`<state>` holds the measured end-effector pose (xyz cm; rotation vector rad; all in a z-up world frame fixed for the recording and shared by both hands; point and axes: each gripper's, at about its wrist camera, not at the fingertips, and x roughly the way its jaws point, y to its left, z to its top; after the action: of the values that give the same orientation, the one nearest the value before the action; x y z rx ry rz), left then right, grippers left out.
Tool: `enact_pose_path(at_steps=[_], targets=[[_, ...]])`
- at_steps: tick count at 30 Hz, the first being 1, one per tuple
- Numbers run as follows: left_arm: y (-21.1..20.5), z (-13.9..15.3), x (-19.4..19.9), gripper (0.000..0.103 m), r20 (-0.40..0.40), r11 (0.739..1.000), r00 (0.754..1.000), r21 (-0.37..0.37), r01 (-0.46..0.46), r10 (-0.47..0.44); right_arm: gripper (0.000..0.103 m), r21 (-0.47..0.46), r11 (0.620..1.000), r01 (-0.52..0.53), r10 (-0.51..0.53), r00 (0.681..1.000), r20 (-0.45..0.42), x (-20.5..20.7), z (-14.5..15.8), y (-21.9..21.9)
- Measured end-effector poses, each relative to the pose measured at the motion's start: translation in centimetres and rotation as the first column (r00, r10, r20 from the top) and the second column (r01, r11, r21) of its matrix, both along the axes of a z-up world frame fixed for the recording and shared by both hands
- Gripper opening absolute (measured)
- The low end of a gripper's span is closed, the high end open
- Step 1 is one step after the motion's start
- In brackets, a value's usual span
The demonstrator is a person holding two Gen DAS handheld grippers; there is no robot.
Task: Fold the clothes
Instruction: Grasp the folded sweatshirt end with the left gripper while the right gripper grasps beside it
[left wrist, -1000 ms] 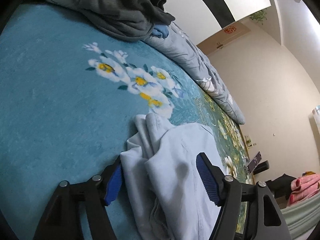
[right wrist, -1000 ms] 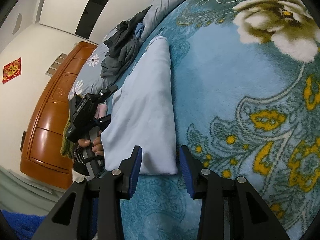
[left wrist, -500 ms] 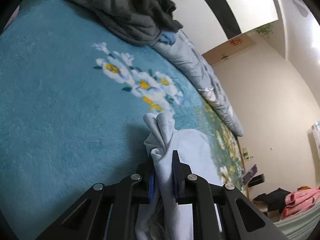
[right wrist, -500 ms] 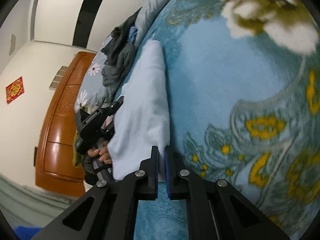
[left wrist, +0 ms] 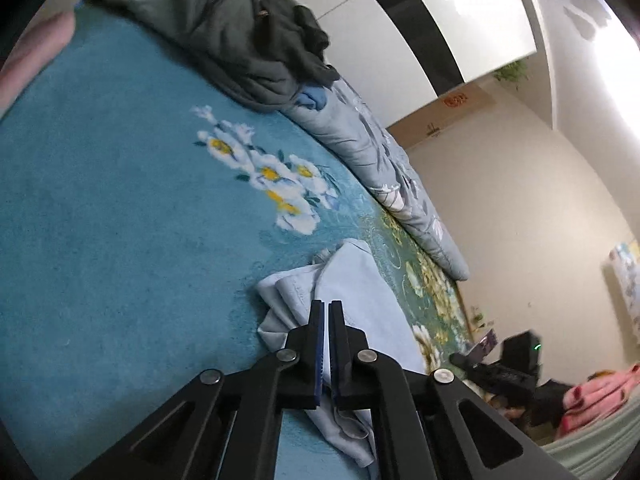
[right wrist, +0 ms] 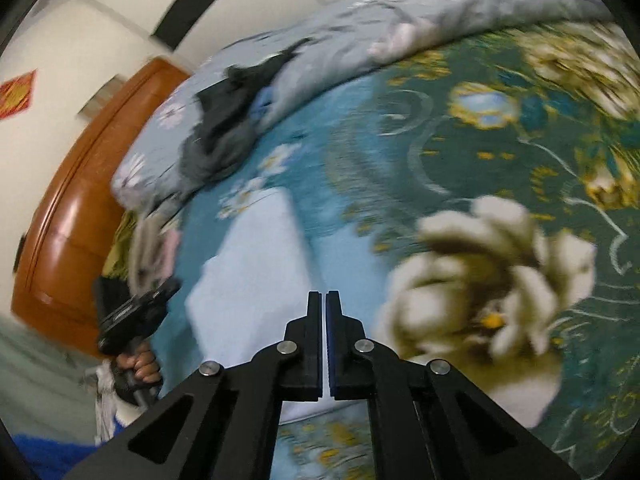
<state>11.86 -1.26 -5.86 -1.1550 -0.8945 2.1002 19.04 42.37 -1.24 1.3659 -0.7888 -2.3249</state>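
A pale blue garment (left wrist: 352, 300) lies folded lengthwise on the teal flowered blanket (left wrist: 100, 240). My left gripper (left wrist: 325, 308) is shut on its bunched end, with cloth showing between and below the pads. In the right wrist view the same garment (right wrist: 256, 264) runs away from me. My right gripper (right wrist: 323, 298) is shut on its near corner and lifted above the blanket. The left gripper (right wrist: 132, 316), held in a hand, shows at the garment's left side.
A dark grey garment pile (left wrist: 248, 36) with a bit of blue cloth (left wrist: 314, 98) lies on a rolled grey flowered quilt (left wrist: 384, 164) at the bed's far side. A wooden headboard (right wrist: 68, 208) stands at the left. Pink cloth (left wrist: 600, 392) lies off the bed.
Both grippers have closed on the pale blue garment's ends. The right gripper has since lifted and swung, its view is blurred. The left gripper has raised its end slightly.
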Motion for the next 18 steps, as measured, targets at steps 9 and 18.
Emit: enact_pose_path(at_steps=[9, 18], targets=[[1.7, -0.4, -3.6, 0.049, 0.027, 0.987, 0.992, -0.101, 0.122, -0.12, 0.004, -0.119, 0.982, 0.145, -0.146, 0.989, -0.003, 5.9, -2.6, -1.0], [5.3, -2.7, -8.7, 0.063, 0.119, 0.948, 0.952, -0.122, 0.295, -0.281, 0.03, -0.219, 0.903, 0.37, -0.357, 0.929, 0.099, 10.6, -6.2, -4.7]])
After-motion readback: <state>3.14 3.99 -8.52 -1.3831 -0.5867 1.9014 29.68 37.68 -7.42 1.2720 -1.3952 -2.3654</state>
